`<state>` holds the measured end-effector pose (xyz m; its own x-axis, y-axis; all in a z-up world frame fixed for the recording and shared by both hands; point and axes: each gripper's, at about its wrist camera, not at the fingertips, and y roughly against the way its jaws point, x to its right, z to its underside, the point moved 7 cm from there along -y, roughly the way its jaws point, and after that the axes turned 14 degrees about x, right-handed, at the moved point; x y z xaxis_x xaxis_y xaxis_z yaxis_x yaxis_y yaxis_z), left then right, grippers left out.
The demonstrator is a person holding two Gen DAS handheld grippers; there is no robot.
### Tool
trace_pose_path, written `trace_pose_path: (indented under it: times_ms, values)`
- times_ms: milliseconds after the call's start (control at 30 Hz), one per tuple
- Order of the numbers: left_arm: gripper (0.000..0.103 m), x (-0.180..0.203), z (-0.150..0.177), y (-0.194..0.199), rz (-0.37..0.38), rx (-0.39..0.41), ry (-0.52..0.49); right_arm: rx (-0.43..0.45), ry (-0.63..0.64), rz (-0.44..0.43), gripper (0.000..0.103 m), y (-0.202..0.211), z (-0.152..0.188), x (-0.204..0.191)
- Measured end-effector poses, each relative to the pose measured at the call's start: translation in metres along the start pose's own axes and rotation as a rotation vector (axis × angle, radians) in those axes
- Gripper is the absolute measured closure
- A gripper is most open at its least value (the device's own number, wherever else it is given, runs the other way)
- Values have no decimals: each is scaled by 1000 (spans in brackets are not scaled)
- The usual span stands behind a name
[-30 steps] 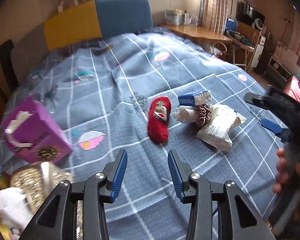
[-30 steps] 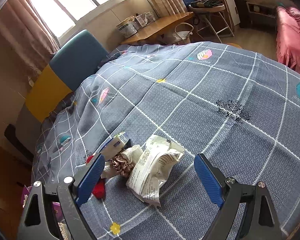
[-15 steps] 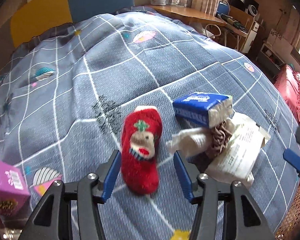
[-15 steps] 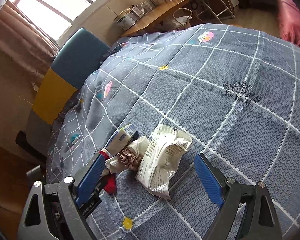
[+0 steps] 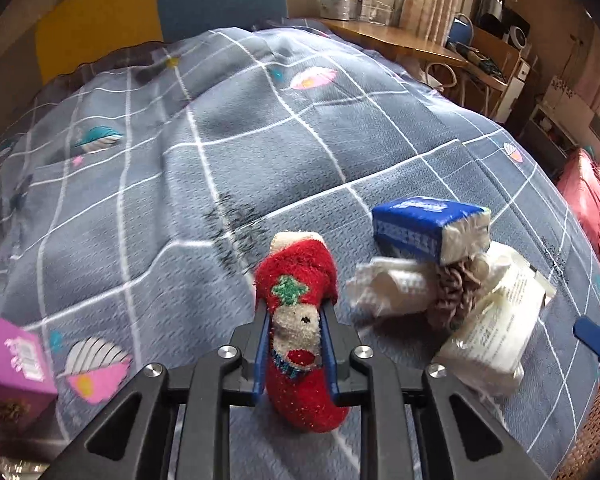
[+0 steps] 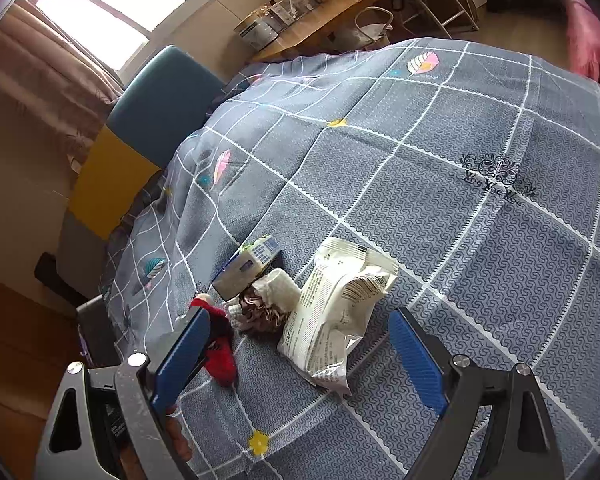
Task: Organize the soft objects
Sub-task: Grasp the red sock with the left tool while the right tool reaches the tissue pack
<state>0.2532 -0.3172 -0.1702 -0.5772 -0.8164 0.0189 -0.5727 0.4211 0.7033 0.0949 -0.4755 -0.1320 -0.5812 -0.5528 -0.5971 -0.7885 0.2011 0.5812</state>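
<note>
Left wrist view, listed left to right: pink box [image 5: 8, 364]; our left gripper [image 5: 296, 344] clenched on the red sock [image 5: 300, 320] lying on the bedspread [image 5: 220, 152]; tissue pack [image 5: 428, 232]. We should lift straight, sparing the pile. Right gripper [image 6: 300, 356]: released, hovering.

The sock [image 5: 300, 320] is red with a green star and a white face. The blanket [image 5: 260, 140] is grey with white squares. The tissue pack [image 5: 424, 228] is blue.
</note>
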Motion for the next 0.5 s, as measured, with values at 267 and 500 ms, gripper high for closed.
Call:
trace_pose_path:
  times_ms: [267,500]
  values:
    - [86,5,61,79,-62,-15,7,-35,28,-19,12,-1,7,-6]
    - [86,7,107,77,-87,-45,-46,-143,312,-88,13,-9,24,-55]
